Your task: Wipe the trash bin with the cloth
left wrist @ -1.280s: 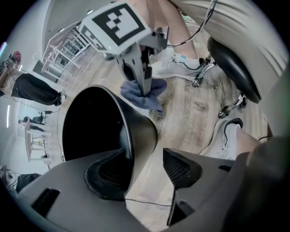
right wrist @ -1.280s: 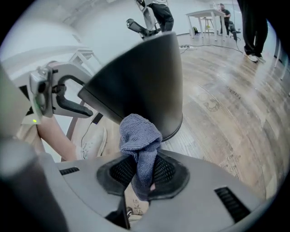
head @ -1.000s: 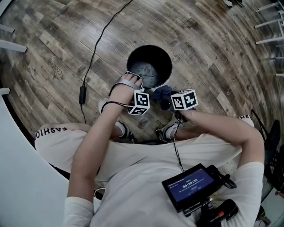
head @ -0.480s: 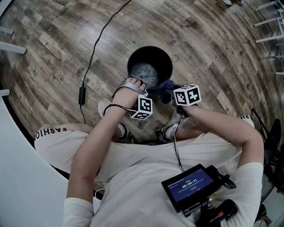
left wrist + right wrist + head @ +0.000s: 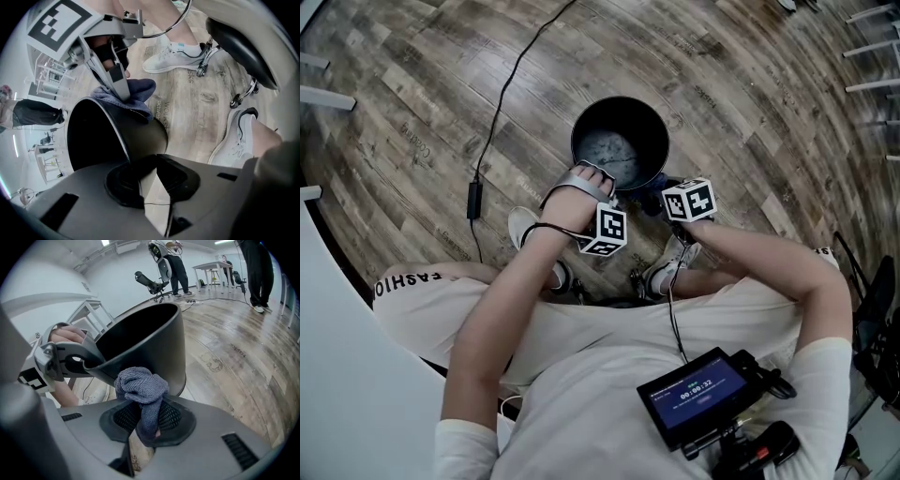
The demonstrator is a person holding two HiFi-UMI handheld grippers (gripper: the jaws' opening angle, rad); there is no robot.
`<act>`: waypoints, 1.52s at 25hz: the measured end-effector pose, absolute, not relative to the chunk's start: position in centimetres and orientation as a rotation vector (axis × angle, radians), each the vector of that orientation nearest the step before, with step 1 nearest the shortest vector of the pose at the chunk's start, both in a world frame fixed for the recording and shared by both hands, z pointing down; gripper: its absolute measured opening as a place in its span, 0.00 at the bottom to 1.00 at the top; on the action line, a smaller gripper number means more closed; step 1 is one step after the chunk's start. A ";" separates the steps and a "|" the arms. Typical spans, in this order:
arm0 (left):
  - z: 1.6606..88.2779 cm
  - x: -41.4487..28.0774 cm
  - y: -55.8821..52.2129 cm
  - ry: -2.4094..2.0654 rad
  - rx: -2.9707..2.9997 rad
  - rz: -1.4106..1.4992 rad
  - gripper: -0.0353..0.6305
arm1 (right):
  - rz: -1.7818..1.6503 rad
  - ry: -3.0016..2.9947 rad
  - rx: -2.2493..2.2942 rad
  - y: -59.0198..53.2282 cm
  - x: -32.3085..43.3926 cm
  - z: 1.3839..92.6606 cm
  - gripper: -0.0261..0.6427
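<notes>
Wood-plank floor (image 5: 750, 112), white-walled room. Only the right gripper view shows standing people (image 5: 176, 268) and an office chair (image 5: 150, 284) in the bkgd. Trouser print (image 5: 408, 278) reads "FASHIO". We see the left gripper (image 5: 147, 180), jaws just closing, clamped on the trash bin (image 5: 649, 127) at its near rim. The right gripper (image 5: 145, 427) pinches the cloth (image 5: 140, 385) vs. the rim's outer side.

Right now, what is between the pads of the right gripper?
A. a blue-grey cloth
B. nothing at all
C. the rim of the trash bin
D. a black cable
A: the right gripper view shows the right gripper shut on a bunched blue-grey cloth, with the trash bin behind it.
</notes>
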State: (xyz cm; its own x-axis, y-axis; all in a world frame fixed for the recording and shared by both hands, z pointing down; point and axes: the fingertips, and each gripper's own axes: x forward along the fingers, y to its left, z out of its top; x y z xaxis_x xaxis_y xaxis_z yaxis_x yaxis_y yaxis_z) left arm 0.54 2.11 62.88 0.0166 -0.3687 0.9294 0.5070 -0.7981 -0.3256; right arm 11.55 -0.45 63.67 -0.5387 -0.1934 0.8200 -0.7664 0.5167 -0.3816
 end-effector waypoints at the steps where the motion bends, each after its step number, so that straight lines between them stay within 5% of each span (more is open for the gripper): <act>1: 62.9 0.6 2.2 -0.141 -1.689 -1.844 0.18 | 0.981 -2.015 0.778 -0.4 11.6 64.4 0.15; 38: 62.9 0.7 2.0 -0.145 -1.681 -1.870 0.18 | 0.738 -1.868 0.689 -1.7 12.8 79.3 0.15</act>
State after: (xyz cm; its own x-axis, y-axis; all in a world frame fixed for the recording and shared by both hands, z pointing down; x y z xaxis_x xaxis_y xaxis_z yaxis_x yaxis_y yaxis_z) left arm 0.69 2.00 62.89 -0.0047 -0.3638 0.9315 0.5030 -0.8060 -0.3122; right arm 12.84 -1.70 79.31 -0.3643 -0.1393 0.9208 -0.7308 0.6556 -0.1900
